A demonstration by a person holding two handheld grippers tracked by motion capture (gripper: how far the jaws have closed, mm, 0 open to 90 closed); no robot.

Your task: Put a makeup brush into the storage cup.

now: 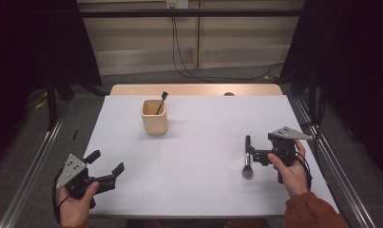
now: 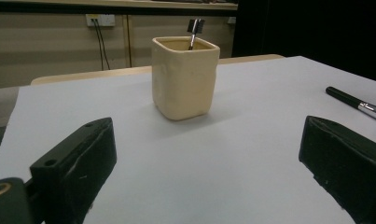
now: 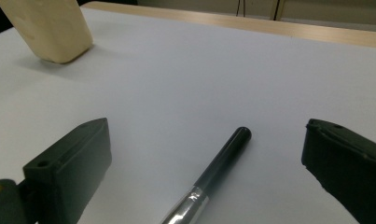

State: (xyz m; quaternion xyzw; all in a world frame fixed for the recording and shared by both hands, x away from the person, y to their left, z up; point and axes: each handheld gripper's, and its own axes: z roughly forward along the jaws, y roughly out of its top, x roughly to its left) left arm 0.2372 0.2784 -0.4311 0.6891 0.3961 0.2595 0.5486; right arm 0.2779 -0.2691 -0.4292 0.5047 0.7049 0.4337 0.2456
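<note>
A makeup brush [image 3: 220, 158] lies flat on the white table [image 1: 198, 156], well to the right of the cream cup [image 1: 154, 116] and between the wide-apart jaws of the right gripper [image 1: 253, 153]. The left gripper [image 1: 106, 167] waits near the table's front edge, jaws also apart. A clean pickup likely means closing squarely across the black handle, not the slick metal ferrule.

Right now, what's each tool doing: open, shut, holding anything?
Left tool: open, holding nothing, over the bare table.
Right tool: open, jaws either side of the brush handle, not yet closed on it.
</note>
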